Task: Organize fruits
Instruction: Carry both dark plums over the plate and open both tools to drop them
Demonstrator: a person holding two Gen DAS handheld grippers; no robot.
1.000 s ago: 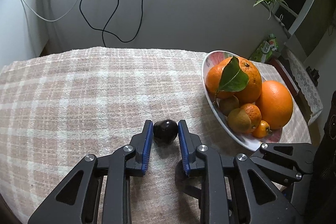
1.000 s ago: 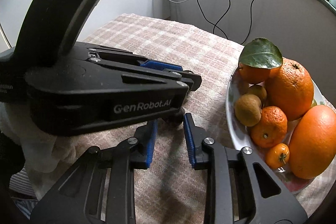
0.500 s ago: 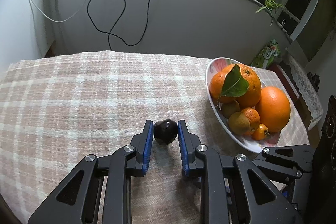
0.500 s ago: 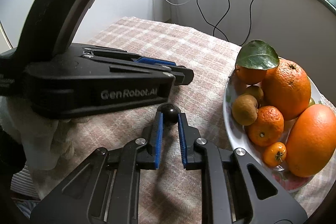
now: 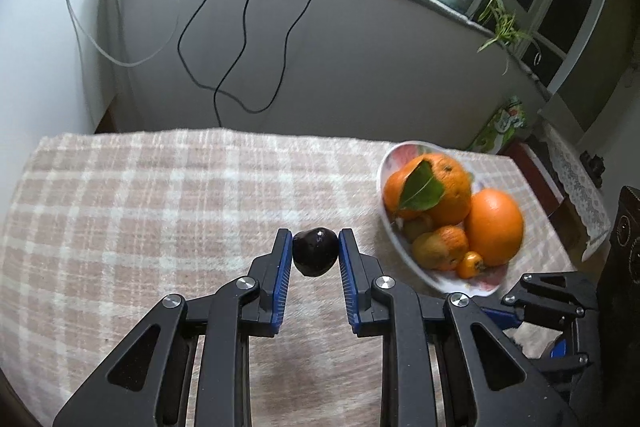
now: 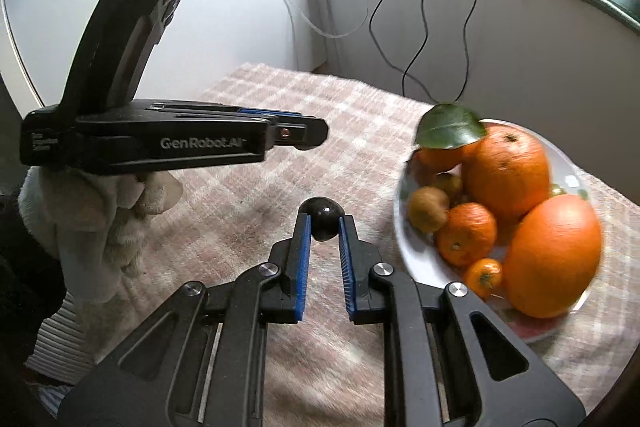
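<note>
Your left tool (image 5: 315,254) is clamped on a small, glossy, dark purple round fruit (image 5: 314,251), held clear above the pink-and-cream checked cloth covering the worktop (image 5: 160,211). Your right tool (image 6: 324,225) pinches a second, smaller dark round fruit (image 6: 323,215) between its blue pads. The white oval ceramic dish (image 6: 404,247) heaped with oranges, tangerines and brown kiwifruit lies to their right.

A plate (image 5: 452,281) of fruit sits on the table (image 5: 160,211), to the right. Left of it, each gripper holds a small fruit above the cloth.
</note>
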